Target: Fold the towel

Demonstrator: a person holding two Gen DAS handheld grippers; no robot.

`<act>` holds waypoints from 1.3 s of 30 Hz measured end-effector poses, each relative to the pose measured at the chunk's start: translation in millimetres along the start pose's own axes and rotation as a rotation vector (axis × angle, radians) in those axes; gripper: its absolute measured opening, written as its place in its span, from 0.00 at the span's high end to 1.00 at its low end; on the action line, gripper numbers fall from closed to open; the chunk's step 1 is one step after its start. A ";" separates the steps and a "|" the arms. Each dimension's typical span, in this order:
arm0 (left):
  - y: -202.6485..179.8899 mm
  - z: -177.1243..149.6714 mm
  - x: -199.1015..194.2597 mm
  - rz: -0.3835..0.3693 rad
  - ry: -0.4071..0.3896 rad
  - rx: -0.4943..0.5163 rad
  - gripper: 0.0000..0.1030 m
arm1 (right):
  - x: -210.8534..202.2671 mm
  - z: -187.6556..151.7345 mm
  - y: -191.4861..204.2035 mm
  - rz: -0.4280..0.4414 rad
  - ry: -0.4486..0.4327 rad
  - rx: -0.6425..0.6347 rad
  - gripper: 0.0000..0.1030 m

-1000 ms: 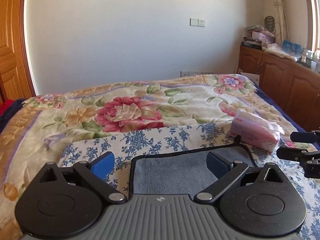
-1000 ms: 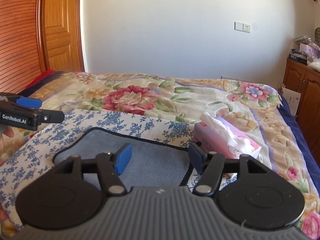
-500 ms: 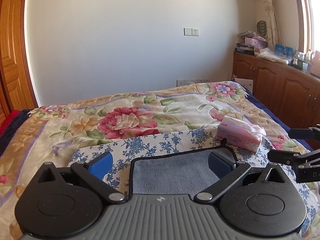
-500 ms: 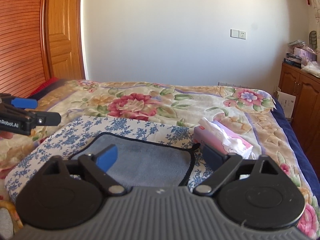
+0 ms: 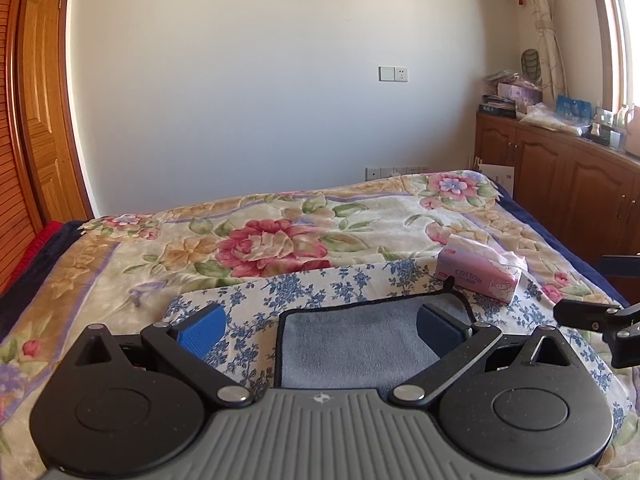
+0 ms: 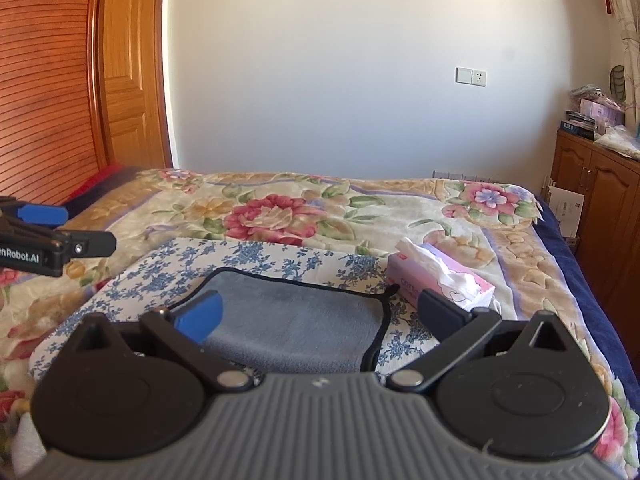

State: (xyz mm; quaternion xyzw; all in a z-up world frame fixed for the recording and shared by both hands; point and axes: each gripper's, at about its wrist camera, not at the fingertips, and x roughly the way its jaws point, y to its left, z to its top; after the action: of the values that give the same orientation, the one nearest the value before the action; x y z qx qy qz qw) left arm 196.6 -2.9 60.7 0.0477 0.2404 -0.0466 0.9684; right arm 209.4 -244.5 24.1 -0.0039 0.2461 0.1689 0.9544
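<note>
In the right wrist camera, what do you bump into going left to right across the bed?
Left claw → gray towel → pink tissue pack → wooden cabinet.

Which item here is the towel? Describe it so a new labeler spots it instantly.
Start at the bed's floral blanket; on it lies a white cloth with blue flowers. The towel lies flat on that cloth, left of the pink tissue pack. It alone is plain grey-blue plush with a black edge.
</note>
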 end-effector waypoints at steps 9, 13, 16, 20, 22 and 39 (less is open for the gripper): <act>0.6 -13.2 -23.2 0.003 -0.005 -0.025 0.00 | -15.8 -3.8 7.0 0.003 -0.003 0.000 0.00; 0.1 -19.7 -32.6 -0.006 -0.006 -0.016 0.00 | -22.5 -8.4 8.4 0.001 -0.001 0.005 0.00; -0.8 -25.7 -39.4 -0.014 -0.006 -0.007 0.00 | -26.7 -11.0 10.5 0.000 0.001 0.003 0.00; -1.9 -35.3 -47.4 -0.015 -0.003 -0.008 0.00 | -32.4 -16.3 12.7 -0.001 0.007 0.002 0.00; -1.9 -40.5 -50.9 -0.016 -0.001 -0.010 0.00 | -35.3 -19.3 13.8 -0.002 0.009 0.007 0.00; -0.9 -80.3 -71.3 -0.013 0.036 -0.028 0.00 | -57.5 -43.2 24.5 0.000 0.033 0.024 0.00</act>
State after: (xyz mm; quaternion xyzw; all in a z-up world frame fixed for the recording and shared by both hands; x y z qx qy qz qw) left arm 96.8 10.2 23.6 0.0335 0.2589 -0.0488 0.9641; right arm 134.0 -243.7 15.0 0.0047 0.2637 0.1661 0.9502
